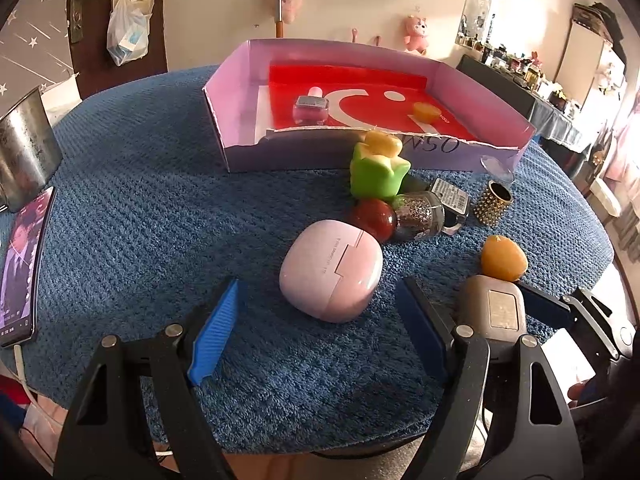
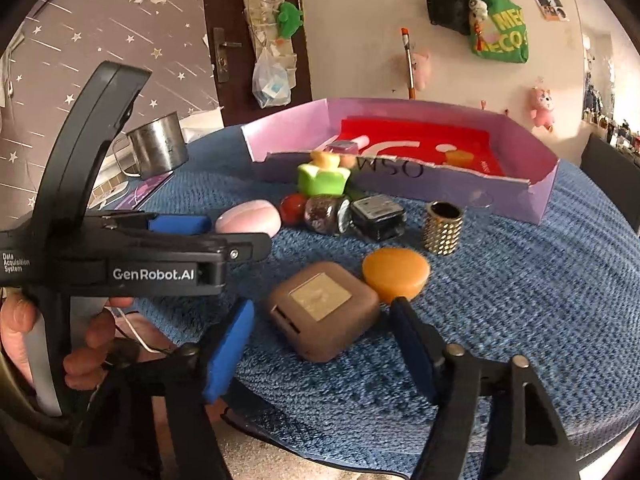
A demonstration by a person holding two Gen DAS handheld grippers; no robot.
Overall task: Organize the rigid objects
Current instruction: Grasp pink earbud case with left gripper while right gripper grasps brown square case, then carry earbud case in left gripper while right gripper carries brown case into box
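Big round table with a blue textured cloth (image 1: pixel 140 184) takes up most of both views, and at the far side sits a shallow lilac cardboard tray (image 1: pixel 224 120) with a red sheet on its floor; inside it there's a small clear bottle with a pink cap (image 1: pixel 311 107) on the left and a little orange puck (image 1: pixel 426 112) toward the right. Just in front of the tray's torn near wall is a green flower-shaped candle with a yellow top (image 1: pixel 378 170), and touching its near side a huddle of a dark red ball (image 1: pixel 374 218), a glittery nail polish bottle (image 1: pixel 420 216) and a dark little jar with a label (image 1: pixel 454 200). A gold studded ring-shaped holder (image 1: pixel 493 202) stands apart to the right of that bunch. The left gripper (image 1: pixel 316 332) has its blue pads spread wide on either side of a pink earbud case (image 1: pixel 330 270), which lies on the cloth, pads not touching it. The right gripper (image 2: pixel 320 352) is also spread, with a brown square case (image 2: pixel 322 310) lying between its fingertips, and no pad clearly pressing on it. A round orange soap-like disc (image 2: pixel 396 274) sits touching the brown case's far right corner. A steel mug (image 2: pixel 154 146) and a phone (image 1: pixel 22 276) are off at the left edge
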